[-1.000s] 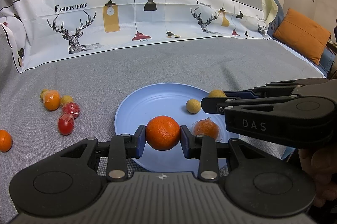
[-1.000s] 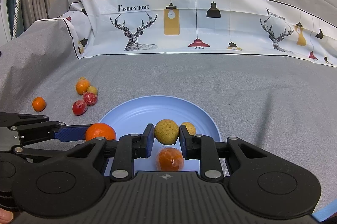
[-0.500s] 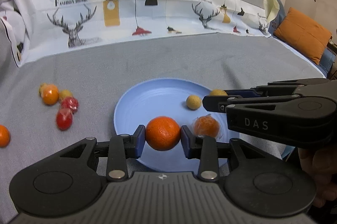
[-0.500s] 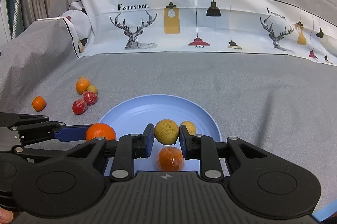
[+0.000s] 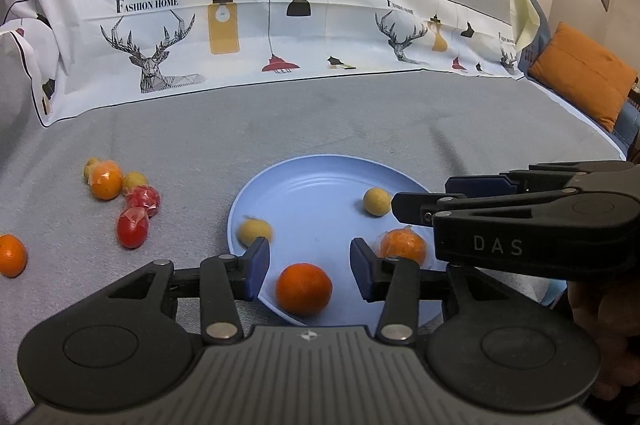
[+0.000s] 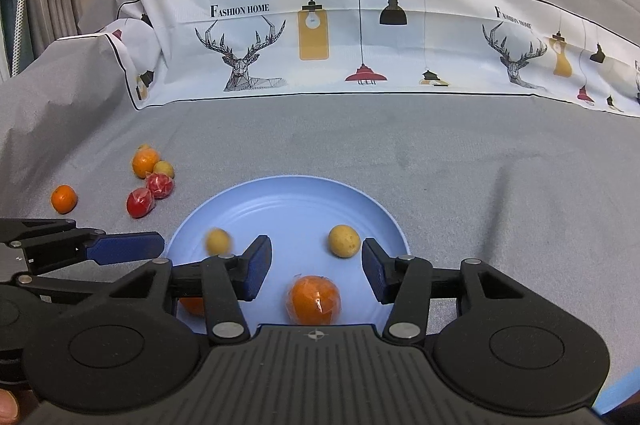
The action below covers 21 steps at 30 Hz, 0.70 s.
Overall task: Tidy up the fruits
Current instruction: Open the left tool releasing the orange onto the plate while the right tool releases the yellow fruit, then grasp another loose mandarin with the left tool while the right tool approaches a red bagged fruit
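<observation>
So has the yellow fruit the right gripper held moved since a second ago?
Yes. The yellow fruit dropped from the opening jaws and sits blurred near the blue plate's left rim.

The right gripper hangs over the near edge of a blue plate on the grey-covered bench, its jaws opening with nothing pressed between them. On the plate lie a wrapped orange just below the jaws, a yellow fruit to the right and a blurred yellow one to the left. Off to the far left, loose oranges and red fruits sit on the cloth, and the left gripper reaches in from the left edge.
</observation>
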{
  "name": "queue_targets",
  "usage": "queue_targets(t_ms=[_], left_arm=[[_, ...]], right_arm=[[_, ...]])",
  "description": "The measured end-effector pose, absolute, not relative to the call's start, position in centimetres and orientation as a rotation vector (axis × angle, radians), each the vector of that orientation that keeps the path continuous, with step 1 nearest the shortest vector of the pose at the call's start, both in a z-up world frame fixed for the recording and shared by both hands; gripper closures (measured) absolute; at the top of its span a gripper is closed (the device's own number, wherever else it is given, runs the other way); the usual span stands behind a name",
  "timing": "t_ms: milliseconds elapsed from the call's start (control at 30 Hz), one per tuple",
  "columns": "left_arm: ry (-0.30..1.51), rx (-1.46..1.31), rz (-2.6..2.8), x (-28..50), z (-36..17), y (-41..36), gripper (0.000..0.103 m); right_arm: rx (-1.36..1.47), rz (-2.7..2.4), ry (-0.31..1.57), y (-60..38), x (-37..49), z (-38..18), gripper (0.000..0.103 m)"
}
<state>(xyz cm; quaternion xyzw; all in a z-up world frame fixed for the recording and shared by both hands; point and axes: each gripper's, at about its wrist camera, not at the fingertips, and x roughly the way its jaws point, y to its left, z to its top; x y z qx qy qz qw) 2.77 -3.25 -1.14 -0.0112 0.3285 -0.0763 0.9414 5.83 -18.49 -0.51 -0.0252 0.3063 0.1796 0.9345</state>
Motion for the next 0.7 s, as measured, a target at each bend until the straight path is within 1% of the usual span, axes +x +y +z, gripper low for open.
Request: queue_targets(t_ms=[100,167,200,333,400,467,500,567,600,633,700], left_arm=[[0.667,-0.022,-0.153,2.7,-1.1,-3.2,0.059],[0.667,-0.022,-0.151,2.7,-1.1,-3.2,0.065],[0.667,-0.023,-0.150,2.7,-1.1,-3.2,0.066],[0.665,-0.023,-0.143,2.6,-0.9,-3.1,0.076],[0.660,-0.021,-0.136,2.5,-0.7,-3.1,0.077],[0.651,-0.022,-0.123,2.4,-0.5,-2.8,0.081],[0.644,-0.026,-0.111,2.3,-0.3,-2.6,0.081],[0.629,-0.042,-0.084,2.1,0.2,-2.1,0.081],[0.620,-0.057,-0.064,2.0,0.7,-1.6,0.081],[0.615,-0.077,-0.048,1.9,1.2,-0.9,0.081],[0.601,-0.130,-0.007,1.6,2.4,1.0,0.081]], right_arm=[[-0.049,0.364,0.627,-18.5,5.8,-0.5,0.051],[-0.048,0.363,0.628,-18.6,5.9,-0.5,0.051],[-0.049,0.362,0.628,-18.5,5.9,-0.5,0.051],[-0.054,0.361,0.626,-18.5,5.9,-0.6,0.051],[-0.054,0.359,0.623,-18.5,5.9,-0.6,0.051],[-0.050,0.356,0.618,-18.4,5.9,-0.5,0.051],[-0.046,0.356,0.616,-18.4,5.9,-0.5,0.051],[-0.040,0.357,0.609,-18.5,5.9,-0.4,0.059],[-0.038,0.359,0.605,-18.5,5.8,-0.3,0.068],[-0.032,0.367,0.603,-18.5,5.8,-0.3,0.072],[-0.015,0.381,0.599,-18.6,5.7,0.0,0.073]])
